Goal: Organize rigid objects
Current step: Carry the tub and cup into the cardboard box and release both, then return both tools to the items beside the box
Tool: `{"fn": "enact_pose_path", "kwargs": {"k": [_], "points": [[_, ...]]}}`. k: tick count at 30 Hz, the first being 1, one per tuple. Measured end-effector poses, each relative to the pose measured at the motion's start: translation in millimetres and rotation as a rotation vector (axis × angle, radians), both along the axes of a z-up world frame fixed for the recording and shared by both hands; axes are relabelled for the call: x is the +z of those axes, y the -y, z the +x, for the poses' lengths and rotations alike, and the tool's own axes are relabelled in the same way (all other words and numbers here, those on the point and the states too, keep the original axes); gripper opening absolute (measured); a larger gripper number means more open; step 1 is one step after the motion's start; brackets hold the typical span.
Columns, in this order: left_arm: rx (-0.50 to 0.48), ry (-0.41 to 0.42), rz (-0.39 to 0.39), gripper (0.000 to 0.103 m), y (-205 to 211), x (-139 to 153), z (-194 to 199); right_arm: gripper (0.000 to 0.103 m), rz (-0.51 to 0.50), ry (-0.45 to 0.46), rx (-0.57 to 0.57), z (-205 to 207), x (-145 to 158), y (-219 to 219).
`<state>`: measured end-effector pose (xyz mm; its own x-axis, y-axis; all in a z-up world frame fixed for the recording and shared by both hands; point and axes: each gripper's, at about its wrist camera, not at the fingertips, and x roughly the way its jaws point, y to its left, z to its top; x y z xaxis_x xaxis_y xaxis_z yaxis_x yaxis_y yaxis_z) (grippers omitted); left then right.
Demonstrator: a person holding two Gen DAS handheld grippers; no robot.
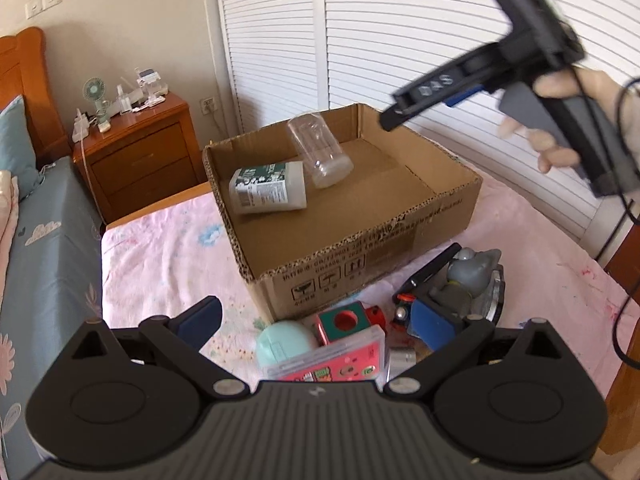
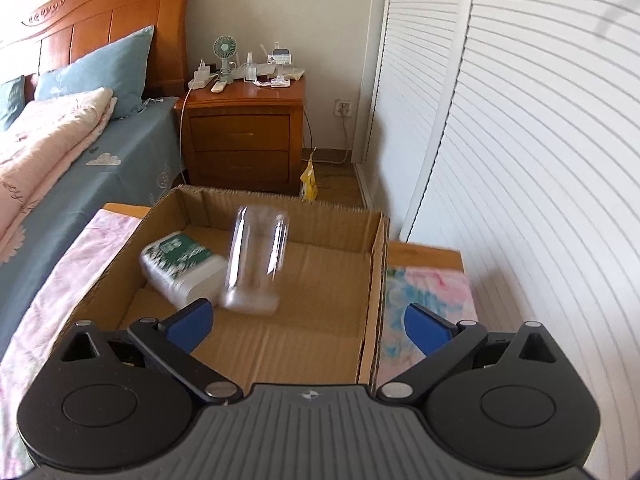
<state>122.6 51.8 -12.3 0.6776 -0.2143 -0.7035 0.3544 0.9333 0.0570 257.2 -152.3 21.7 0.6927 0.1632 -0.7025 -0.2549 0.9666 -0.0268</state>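
Observation:
A cardboard box (image 1: 360, 264) stands on a pink floral sheet. In it lie a white bottle with a green label (image 1: 268, 188) and a clear plastic jar (image 1: 320, 152), blurred and tilted; both also show in the right wrist view, the bottle (image 2: 180, 264) and the jar (image 2: 256, 264). My left gripper (image 1: 316, 324) is open, low over a pile of small objects: a mint case (image 1: 284, 340), a pink cassette box (image 1: 336, 364), a red-green cube (image 1: 344, 320), a grey figure (image 1: 468, 276). My right gripper (image 2: 308, 324) is open and empty above the box; it also shows in the left wrist view (image 1: 400, 112).
A wooden nightstand (image 2: 244, 136) with a small fan and clutter stands beyond the box. A bed with blue sheet and pillows (image 2: 100, 68) is at left. White louvred doors (image 2: 520, 160) fill the right. A black cable (image 1: 624, 300) hangs at right.

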Motion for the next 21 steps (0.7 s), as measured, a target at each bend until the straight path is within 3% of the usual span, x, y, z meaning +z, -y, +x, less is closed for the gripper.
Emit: {"fn": "enact_pose_path", "kwargs": {"k": [13,21], "points": [[0.143,-0.03,-0.063,0.1,-13,-22,-27,0.103,0.014,-0.064,0.001,-87,-49,12],[0.179,-0.043,-0.065,0.1,-10,-39,-43,0.103,0.008,-0.079,0.03,-114,-80,11]]}}
